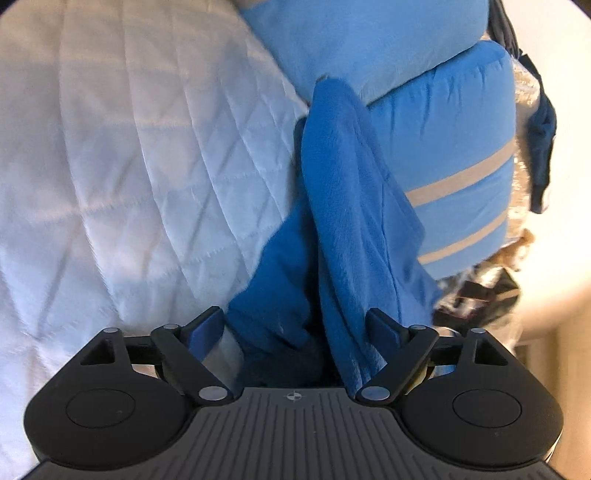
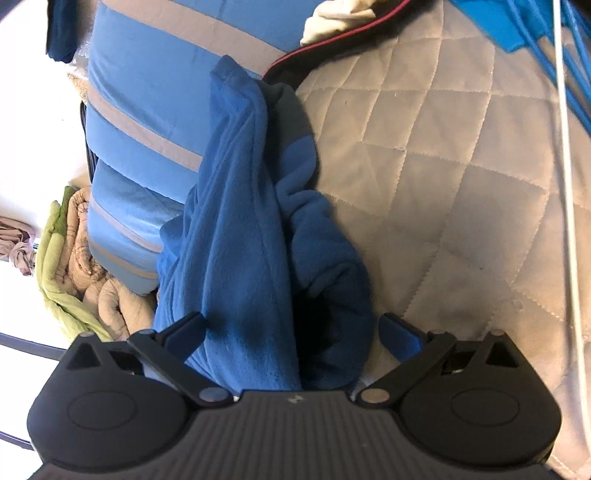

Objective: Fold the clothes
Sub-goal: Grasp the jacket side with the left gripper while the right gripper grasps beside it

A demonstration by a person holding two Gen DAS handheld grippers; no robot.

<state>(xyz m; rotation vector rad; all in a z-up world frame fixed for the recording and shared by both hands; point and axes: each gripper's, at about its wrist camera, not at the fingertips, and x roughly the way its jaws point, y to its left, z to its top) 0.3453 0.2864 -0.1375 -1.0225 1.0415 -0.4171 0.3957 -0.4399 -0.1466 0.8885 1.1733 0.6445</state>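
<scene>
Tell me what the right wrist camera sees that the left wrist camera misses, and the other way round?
Only the right wrist view shows the green and tan bedding roll, a white cloth and a white rod. Only the left wrist view shows a dark navy garment hanging at the far right. Both show the dark blue fleece garment, the striped light blue bedding and the quilted mattress cover.

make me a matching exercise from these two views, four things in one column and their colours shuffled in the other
Things:
1. fleece garment
2. quilted bed cover
3. striped pillow
4. crumpled cloth at the pillow's end

Colours:
A. lime green
B. light blue with grey bands
C. dark blue
D. pale off-white

Pairs: 1-C, 2-D, 3-B, 4-A
</scene>
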